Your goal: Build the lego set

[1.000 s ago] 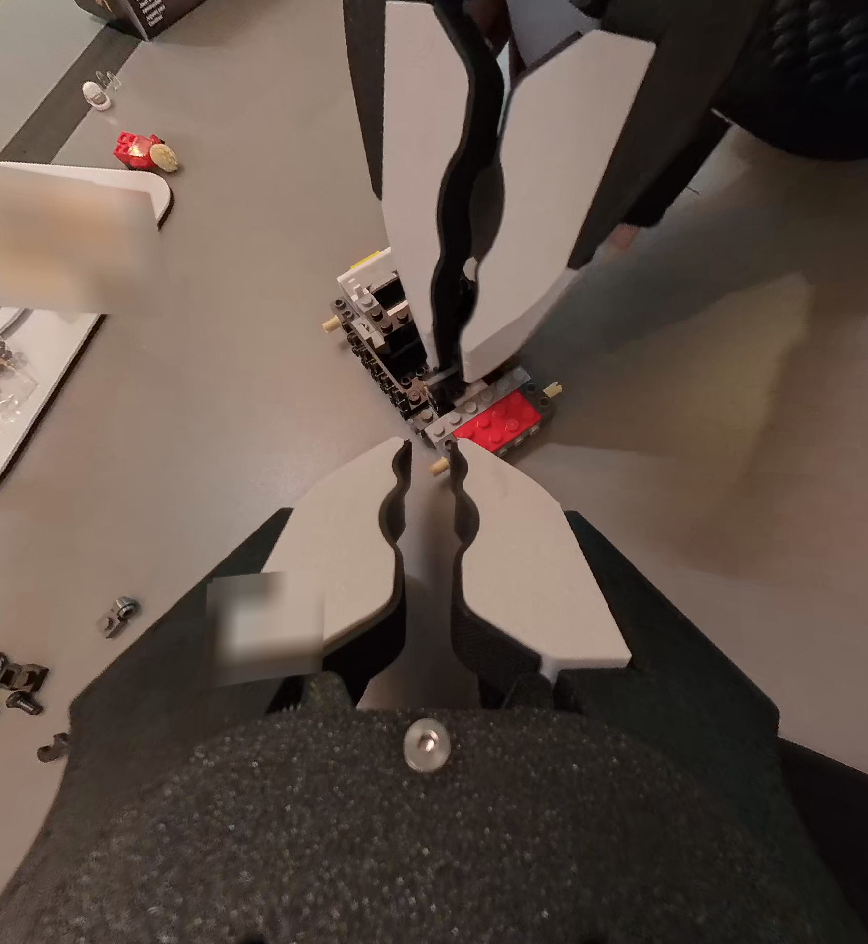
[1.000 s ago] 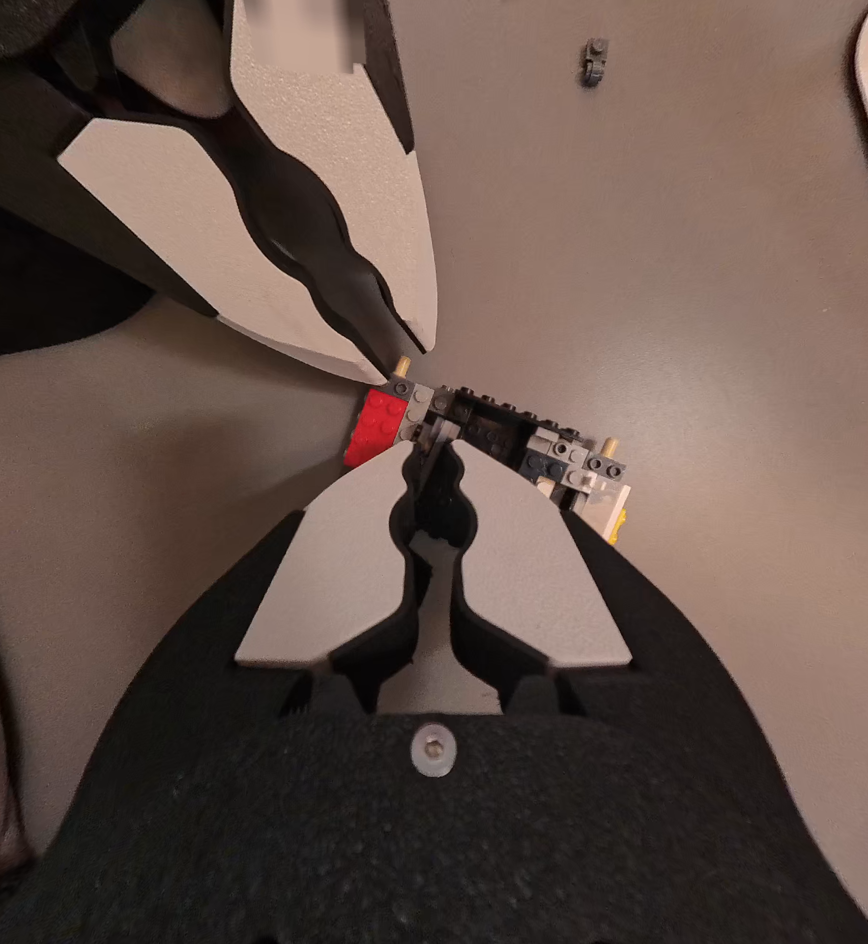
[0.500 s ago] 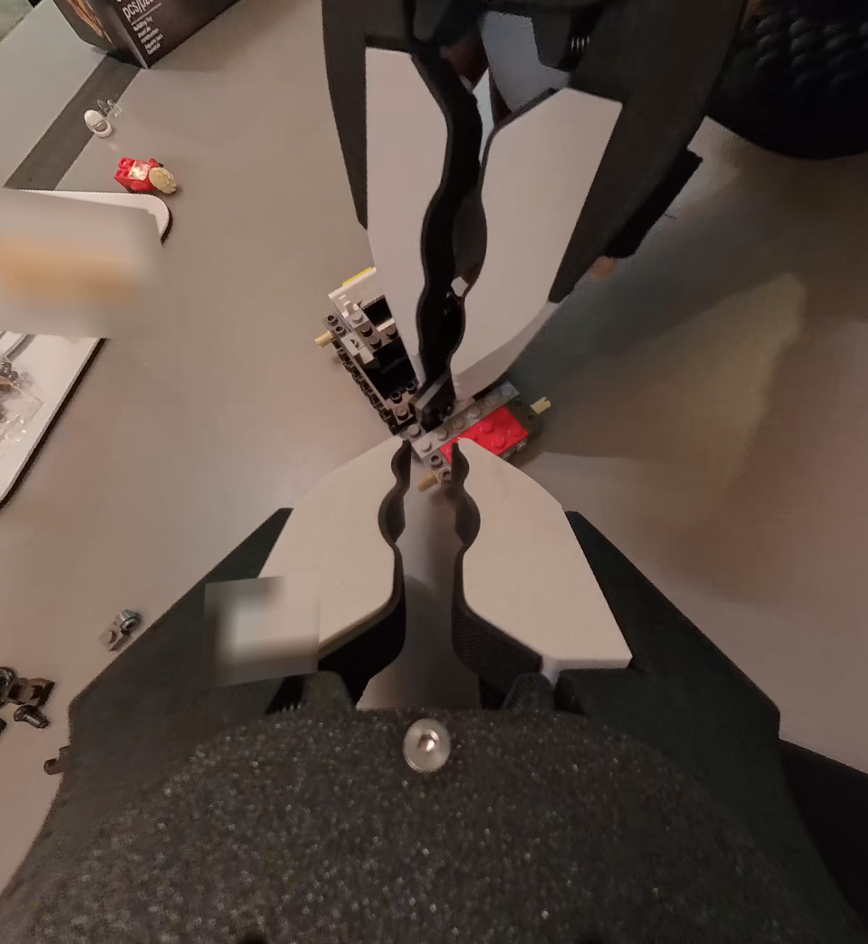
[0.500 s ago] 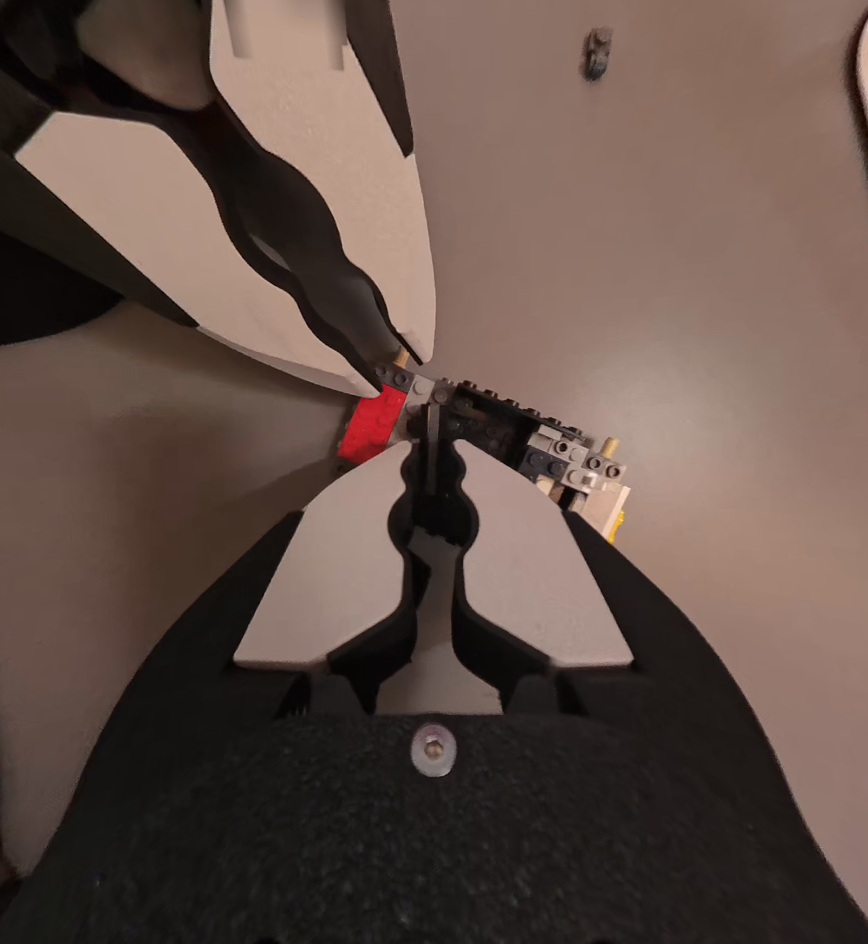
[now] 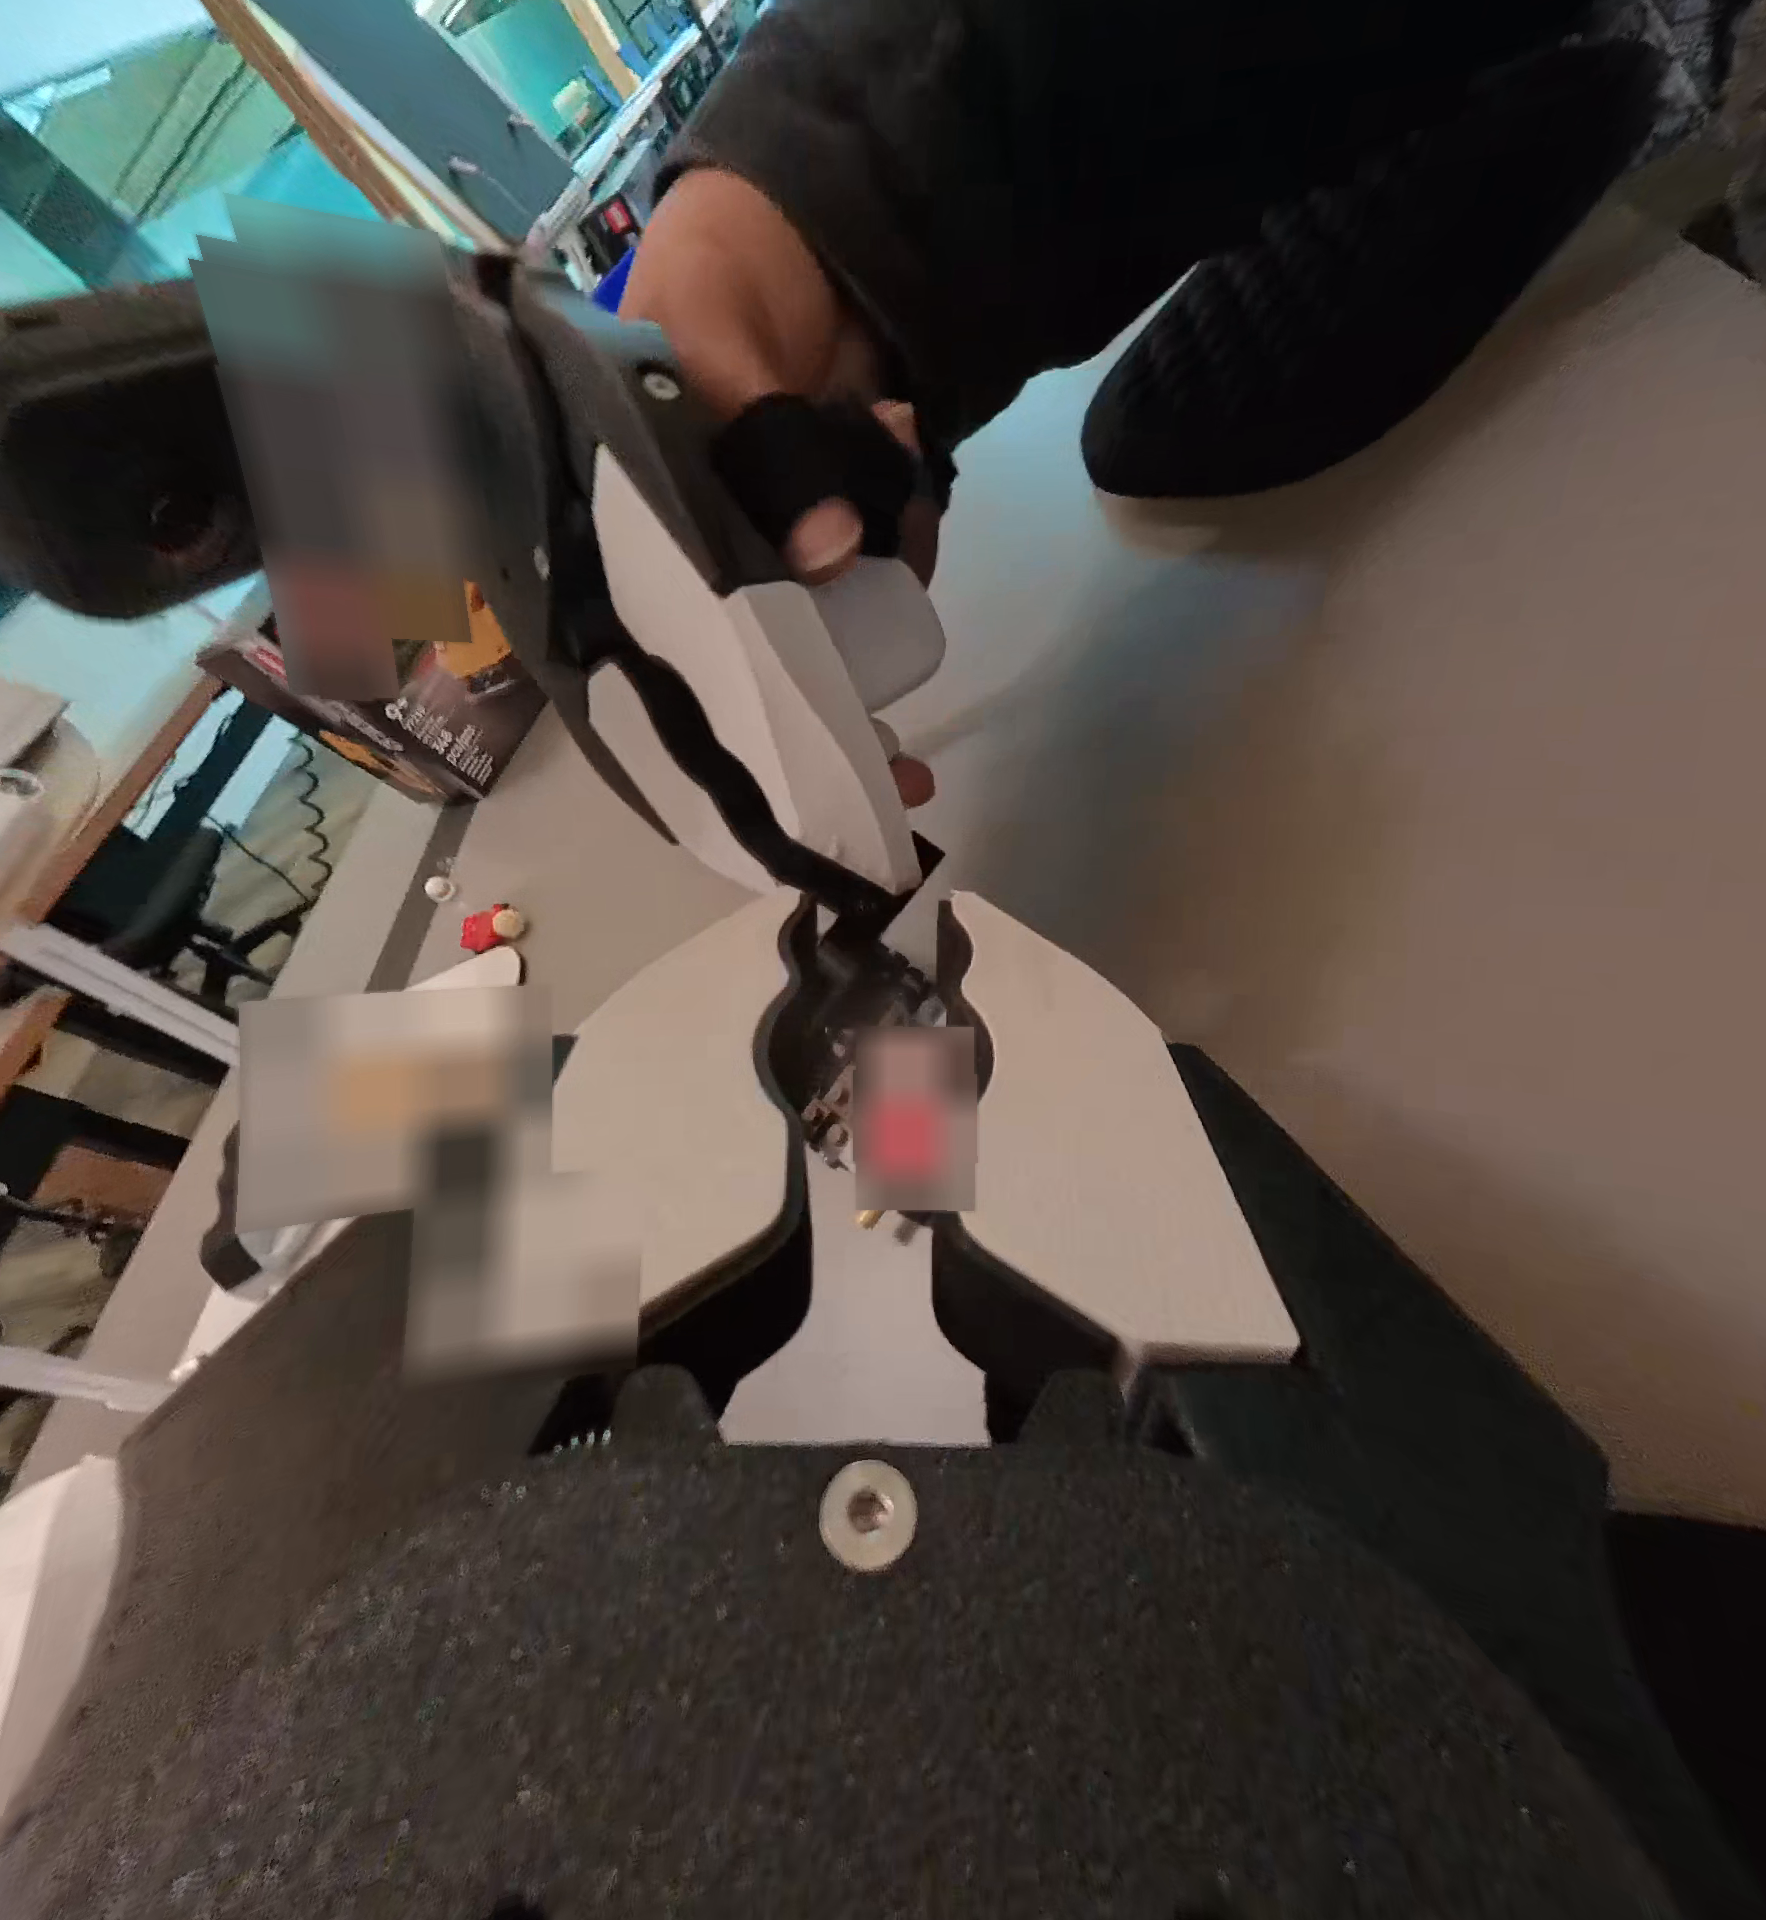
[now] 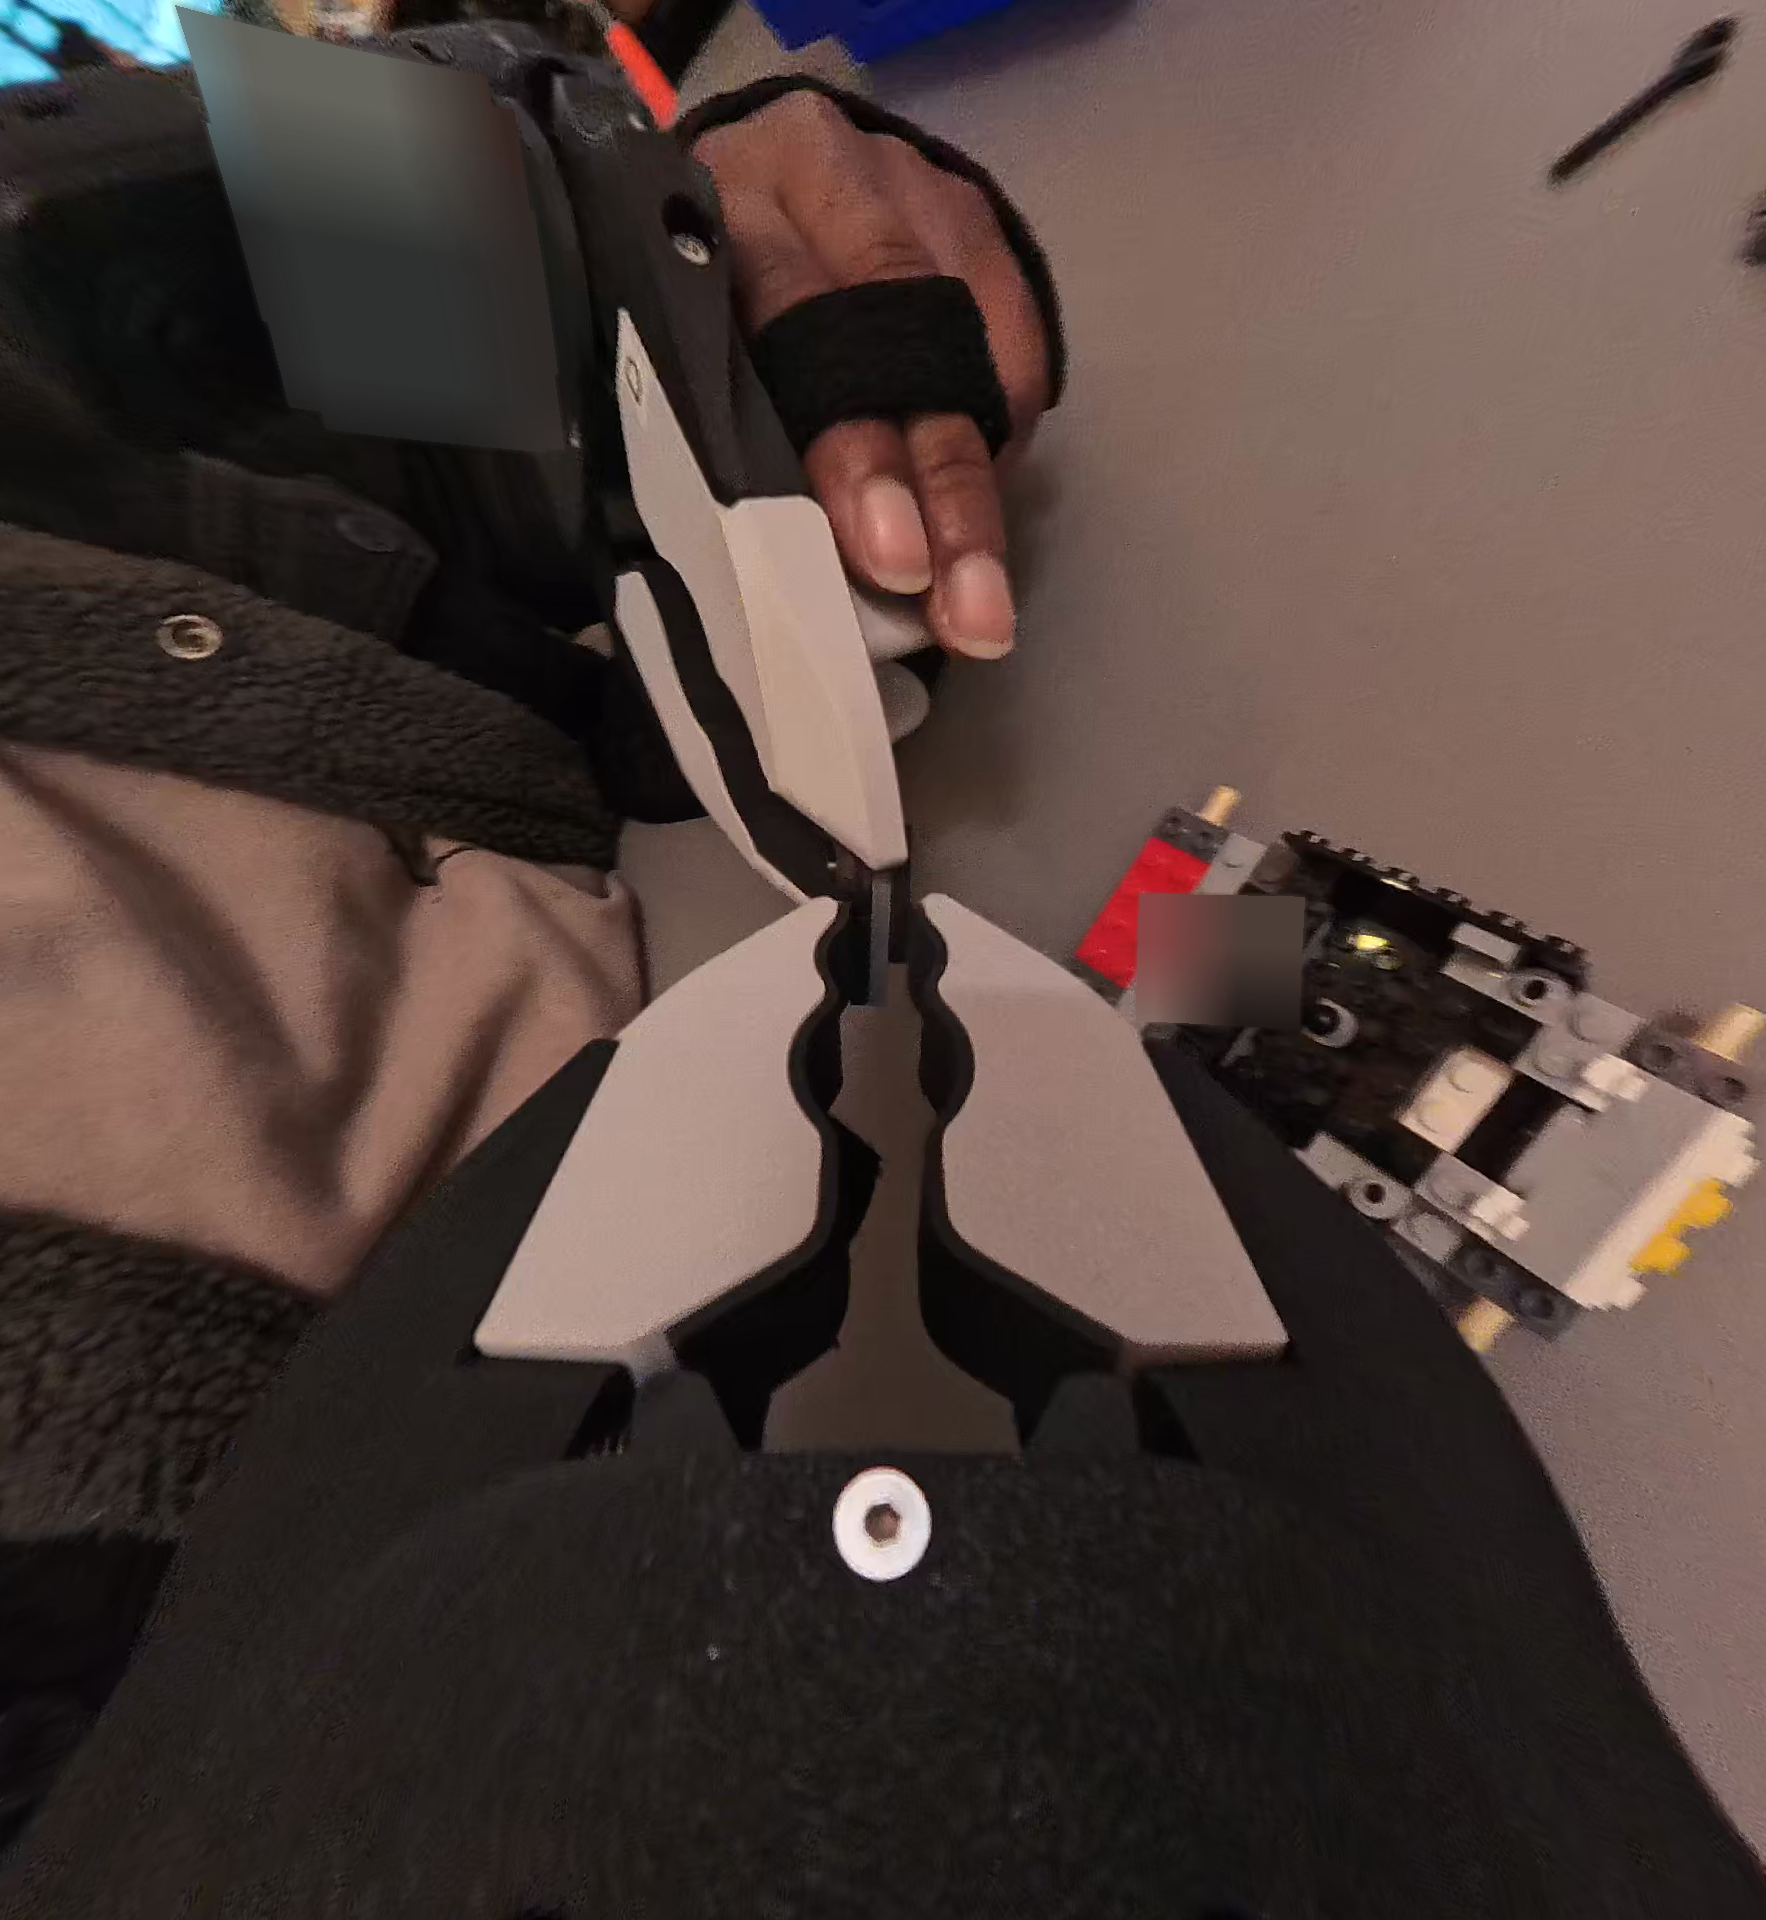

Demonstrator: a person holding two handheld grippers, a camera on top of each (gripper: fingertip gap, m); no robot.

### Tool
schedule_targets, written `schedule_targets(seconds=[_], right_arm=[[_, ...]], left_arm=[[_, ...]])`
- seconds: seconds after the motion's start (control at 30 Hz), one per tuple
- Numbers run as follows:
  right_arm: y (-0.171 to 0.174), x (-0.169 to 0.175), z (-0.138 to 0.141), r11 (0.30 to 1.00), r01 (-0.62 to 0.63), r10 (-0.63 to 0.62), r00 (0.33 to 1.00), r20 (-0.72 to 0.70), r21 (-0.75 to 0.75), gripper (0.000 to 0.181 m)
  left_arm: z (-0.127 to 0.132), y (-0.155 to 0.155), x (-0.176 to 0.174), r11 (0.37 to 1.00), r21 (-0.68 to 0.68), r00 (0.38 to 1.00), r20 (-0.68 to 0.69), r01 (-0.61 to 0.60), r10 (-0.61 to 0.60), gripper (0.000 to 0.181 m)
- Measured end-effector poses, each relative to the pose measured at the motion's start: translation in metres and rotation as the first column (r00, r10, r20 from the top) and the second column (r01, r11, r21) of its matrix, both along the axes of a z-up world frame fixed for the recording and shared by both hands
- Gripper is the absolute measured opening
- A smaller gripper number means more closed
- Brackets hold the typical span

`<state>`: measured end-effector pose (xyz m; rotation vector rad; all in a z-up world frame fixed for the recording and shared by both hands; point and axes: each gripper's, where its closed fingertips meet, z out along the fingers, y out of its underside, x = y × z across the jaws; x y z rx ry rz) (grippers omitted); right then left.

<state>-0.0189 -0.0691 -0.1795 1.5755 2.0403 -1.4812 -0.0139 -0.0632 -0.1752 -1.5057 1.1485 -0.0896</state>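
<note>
— While both grippers meet above the worktop, where is the model?
— The lego build (image 6: 1544,1132) lies flat on the grey worktop (image 6: 1378,520), in from the edge where the person sits and just beside the right gripper (image 6: 881,906). A blurred patch hides part of it.
— And the grip?
— The right gripper is clenched on a dark plate (image 6: 877,940), seen edge-on. The left gripper (image 5: 876,904) meets the same plate tip to tip; whether it pinches cannot be told.
— Anything unclear?
— Loose black parts (image 6: 1637,99) are smeared by blur.
— Room to move?
— Bare worktop lies open beyond the build; a jacket (image 6: 235,987) crowds the near edge.
</note>
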Motion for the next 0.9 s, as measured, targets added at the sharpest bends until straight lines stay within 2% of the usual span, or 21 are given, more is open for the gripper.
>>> schedule_targets(seconds=[0.13, 0.23, 0.27, 0.3, 0.37, 0.47, 0.57, 0.7, 0.83, 0.9], right_arm=[[-0.008, 0.005, 0.002, 0.997, -0.056, 0.057, 0.998, 0.014, -0.057, 0.009], [-0.001, 0.002, 0.010, 0.997, -0.021, 0.019, 0.999, -0.028, -0.069, 0.010], [0.004, -0.001, 0.012, 0.999, 0.010, -0.012, 0.998, -0.055, -0.039, 0.015], [0.010, -0.002, 0.013, 0.999, 0.037, -0.035, 0.996, -0.085, 0.012, 0.019], [0.015, -0.002, 0.015, 0.987, 0.069, -0.045, 0.985, -0.164, 0.142, 0.023], [0.013, 0.000, 0.011, 0.931, 0.091, 0.000, 0.968, -0.250, 0.353, 0.024], [0.006, 0.001, -0.002, 0.854, 0.070, 0.067, 0.968, -0.241, 0.515, 0.024], [-0.003, 0.000, -0.019, 0.799, 0.015, 0.113, 0.978, -0.175, 0.601, 0.020], [-0.007, -0.001, -0.025, 0.798, -0.021, 0.128, 0.982, -0.135, 0.602, 0.009], [-0.004, -0.004, -0.024, 0.811, 0.012, 0.095, 0.984, -0.151, 0.585, 0.008]], left_arm=[[0.001, -0.005, 0.005, 1.000, 0.015, 0.999, -0.031, 0.026, -0.026, 0.011], [0.003, -0.006, 0.003, 0.999, -0.032, 1.000, 0.011, 0.017, -0.017, 0.008], [0.004, -0.006, 0.002, 0.998, -0.067, 0.999, 0.050, 0.019, -0.016, 0.014], [0.004, -0.004, -0.001, 0.994, -0.108, 0.996, 0.094, 0.013, -0.002, 0.008], [-0.002, -0.005, -0.005, 0.971, -0.234, 0.982, 0.188, 0.042, 0.003, 0.008], [-0.011, -0.007, -0.006, 0.922, -0.372, 0.957, 0.292, 0.109, 0.005, 0.008], [-0.017, -0.010, -0.002, 0.895, -0.422, 0.952, 0.307, 0.144, -0.008, 0.008], [-0.022, -0.012, 0.002, 0.891, -0.430, 0.960, 0.278, 0.146, -0.023, 0.008], [-0.025, -0.012, 0.000, 0.897, -0.425, 0.971, 0.237, 0.123, -0.020, 0.008], [-0.022, -0.010, -0.003, 0.905, -0.412, 0.970, 0.243, 0.106, -0.003, 0.008]])
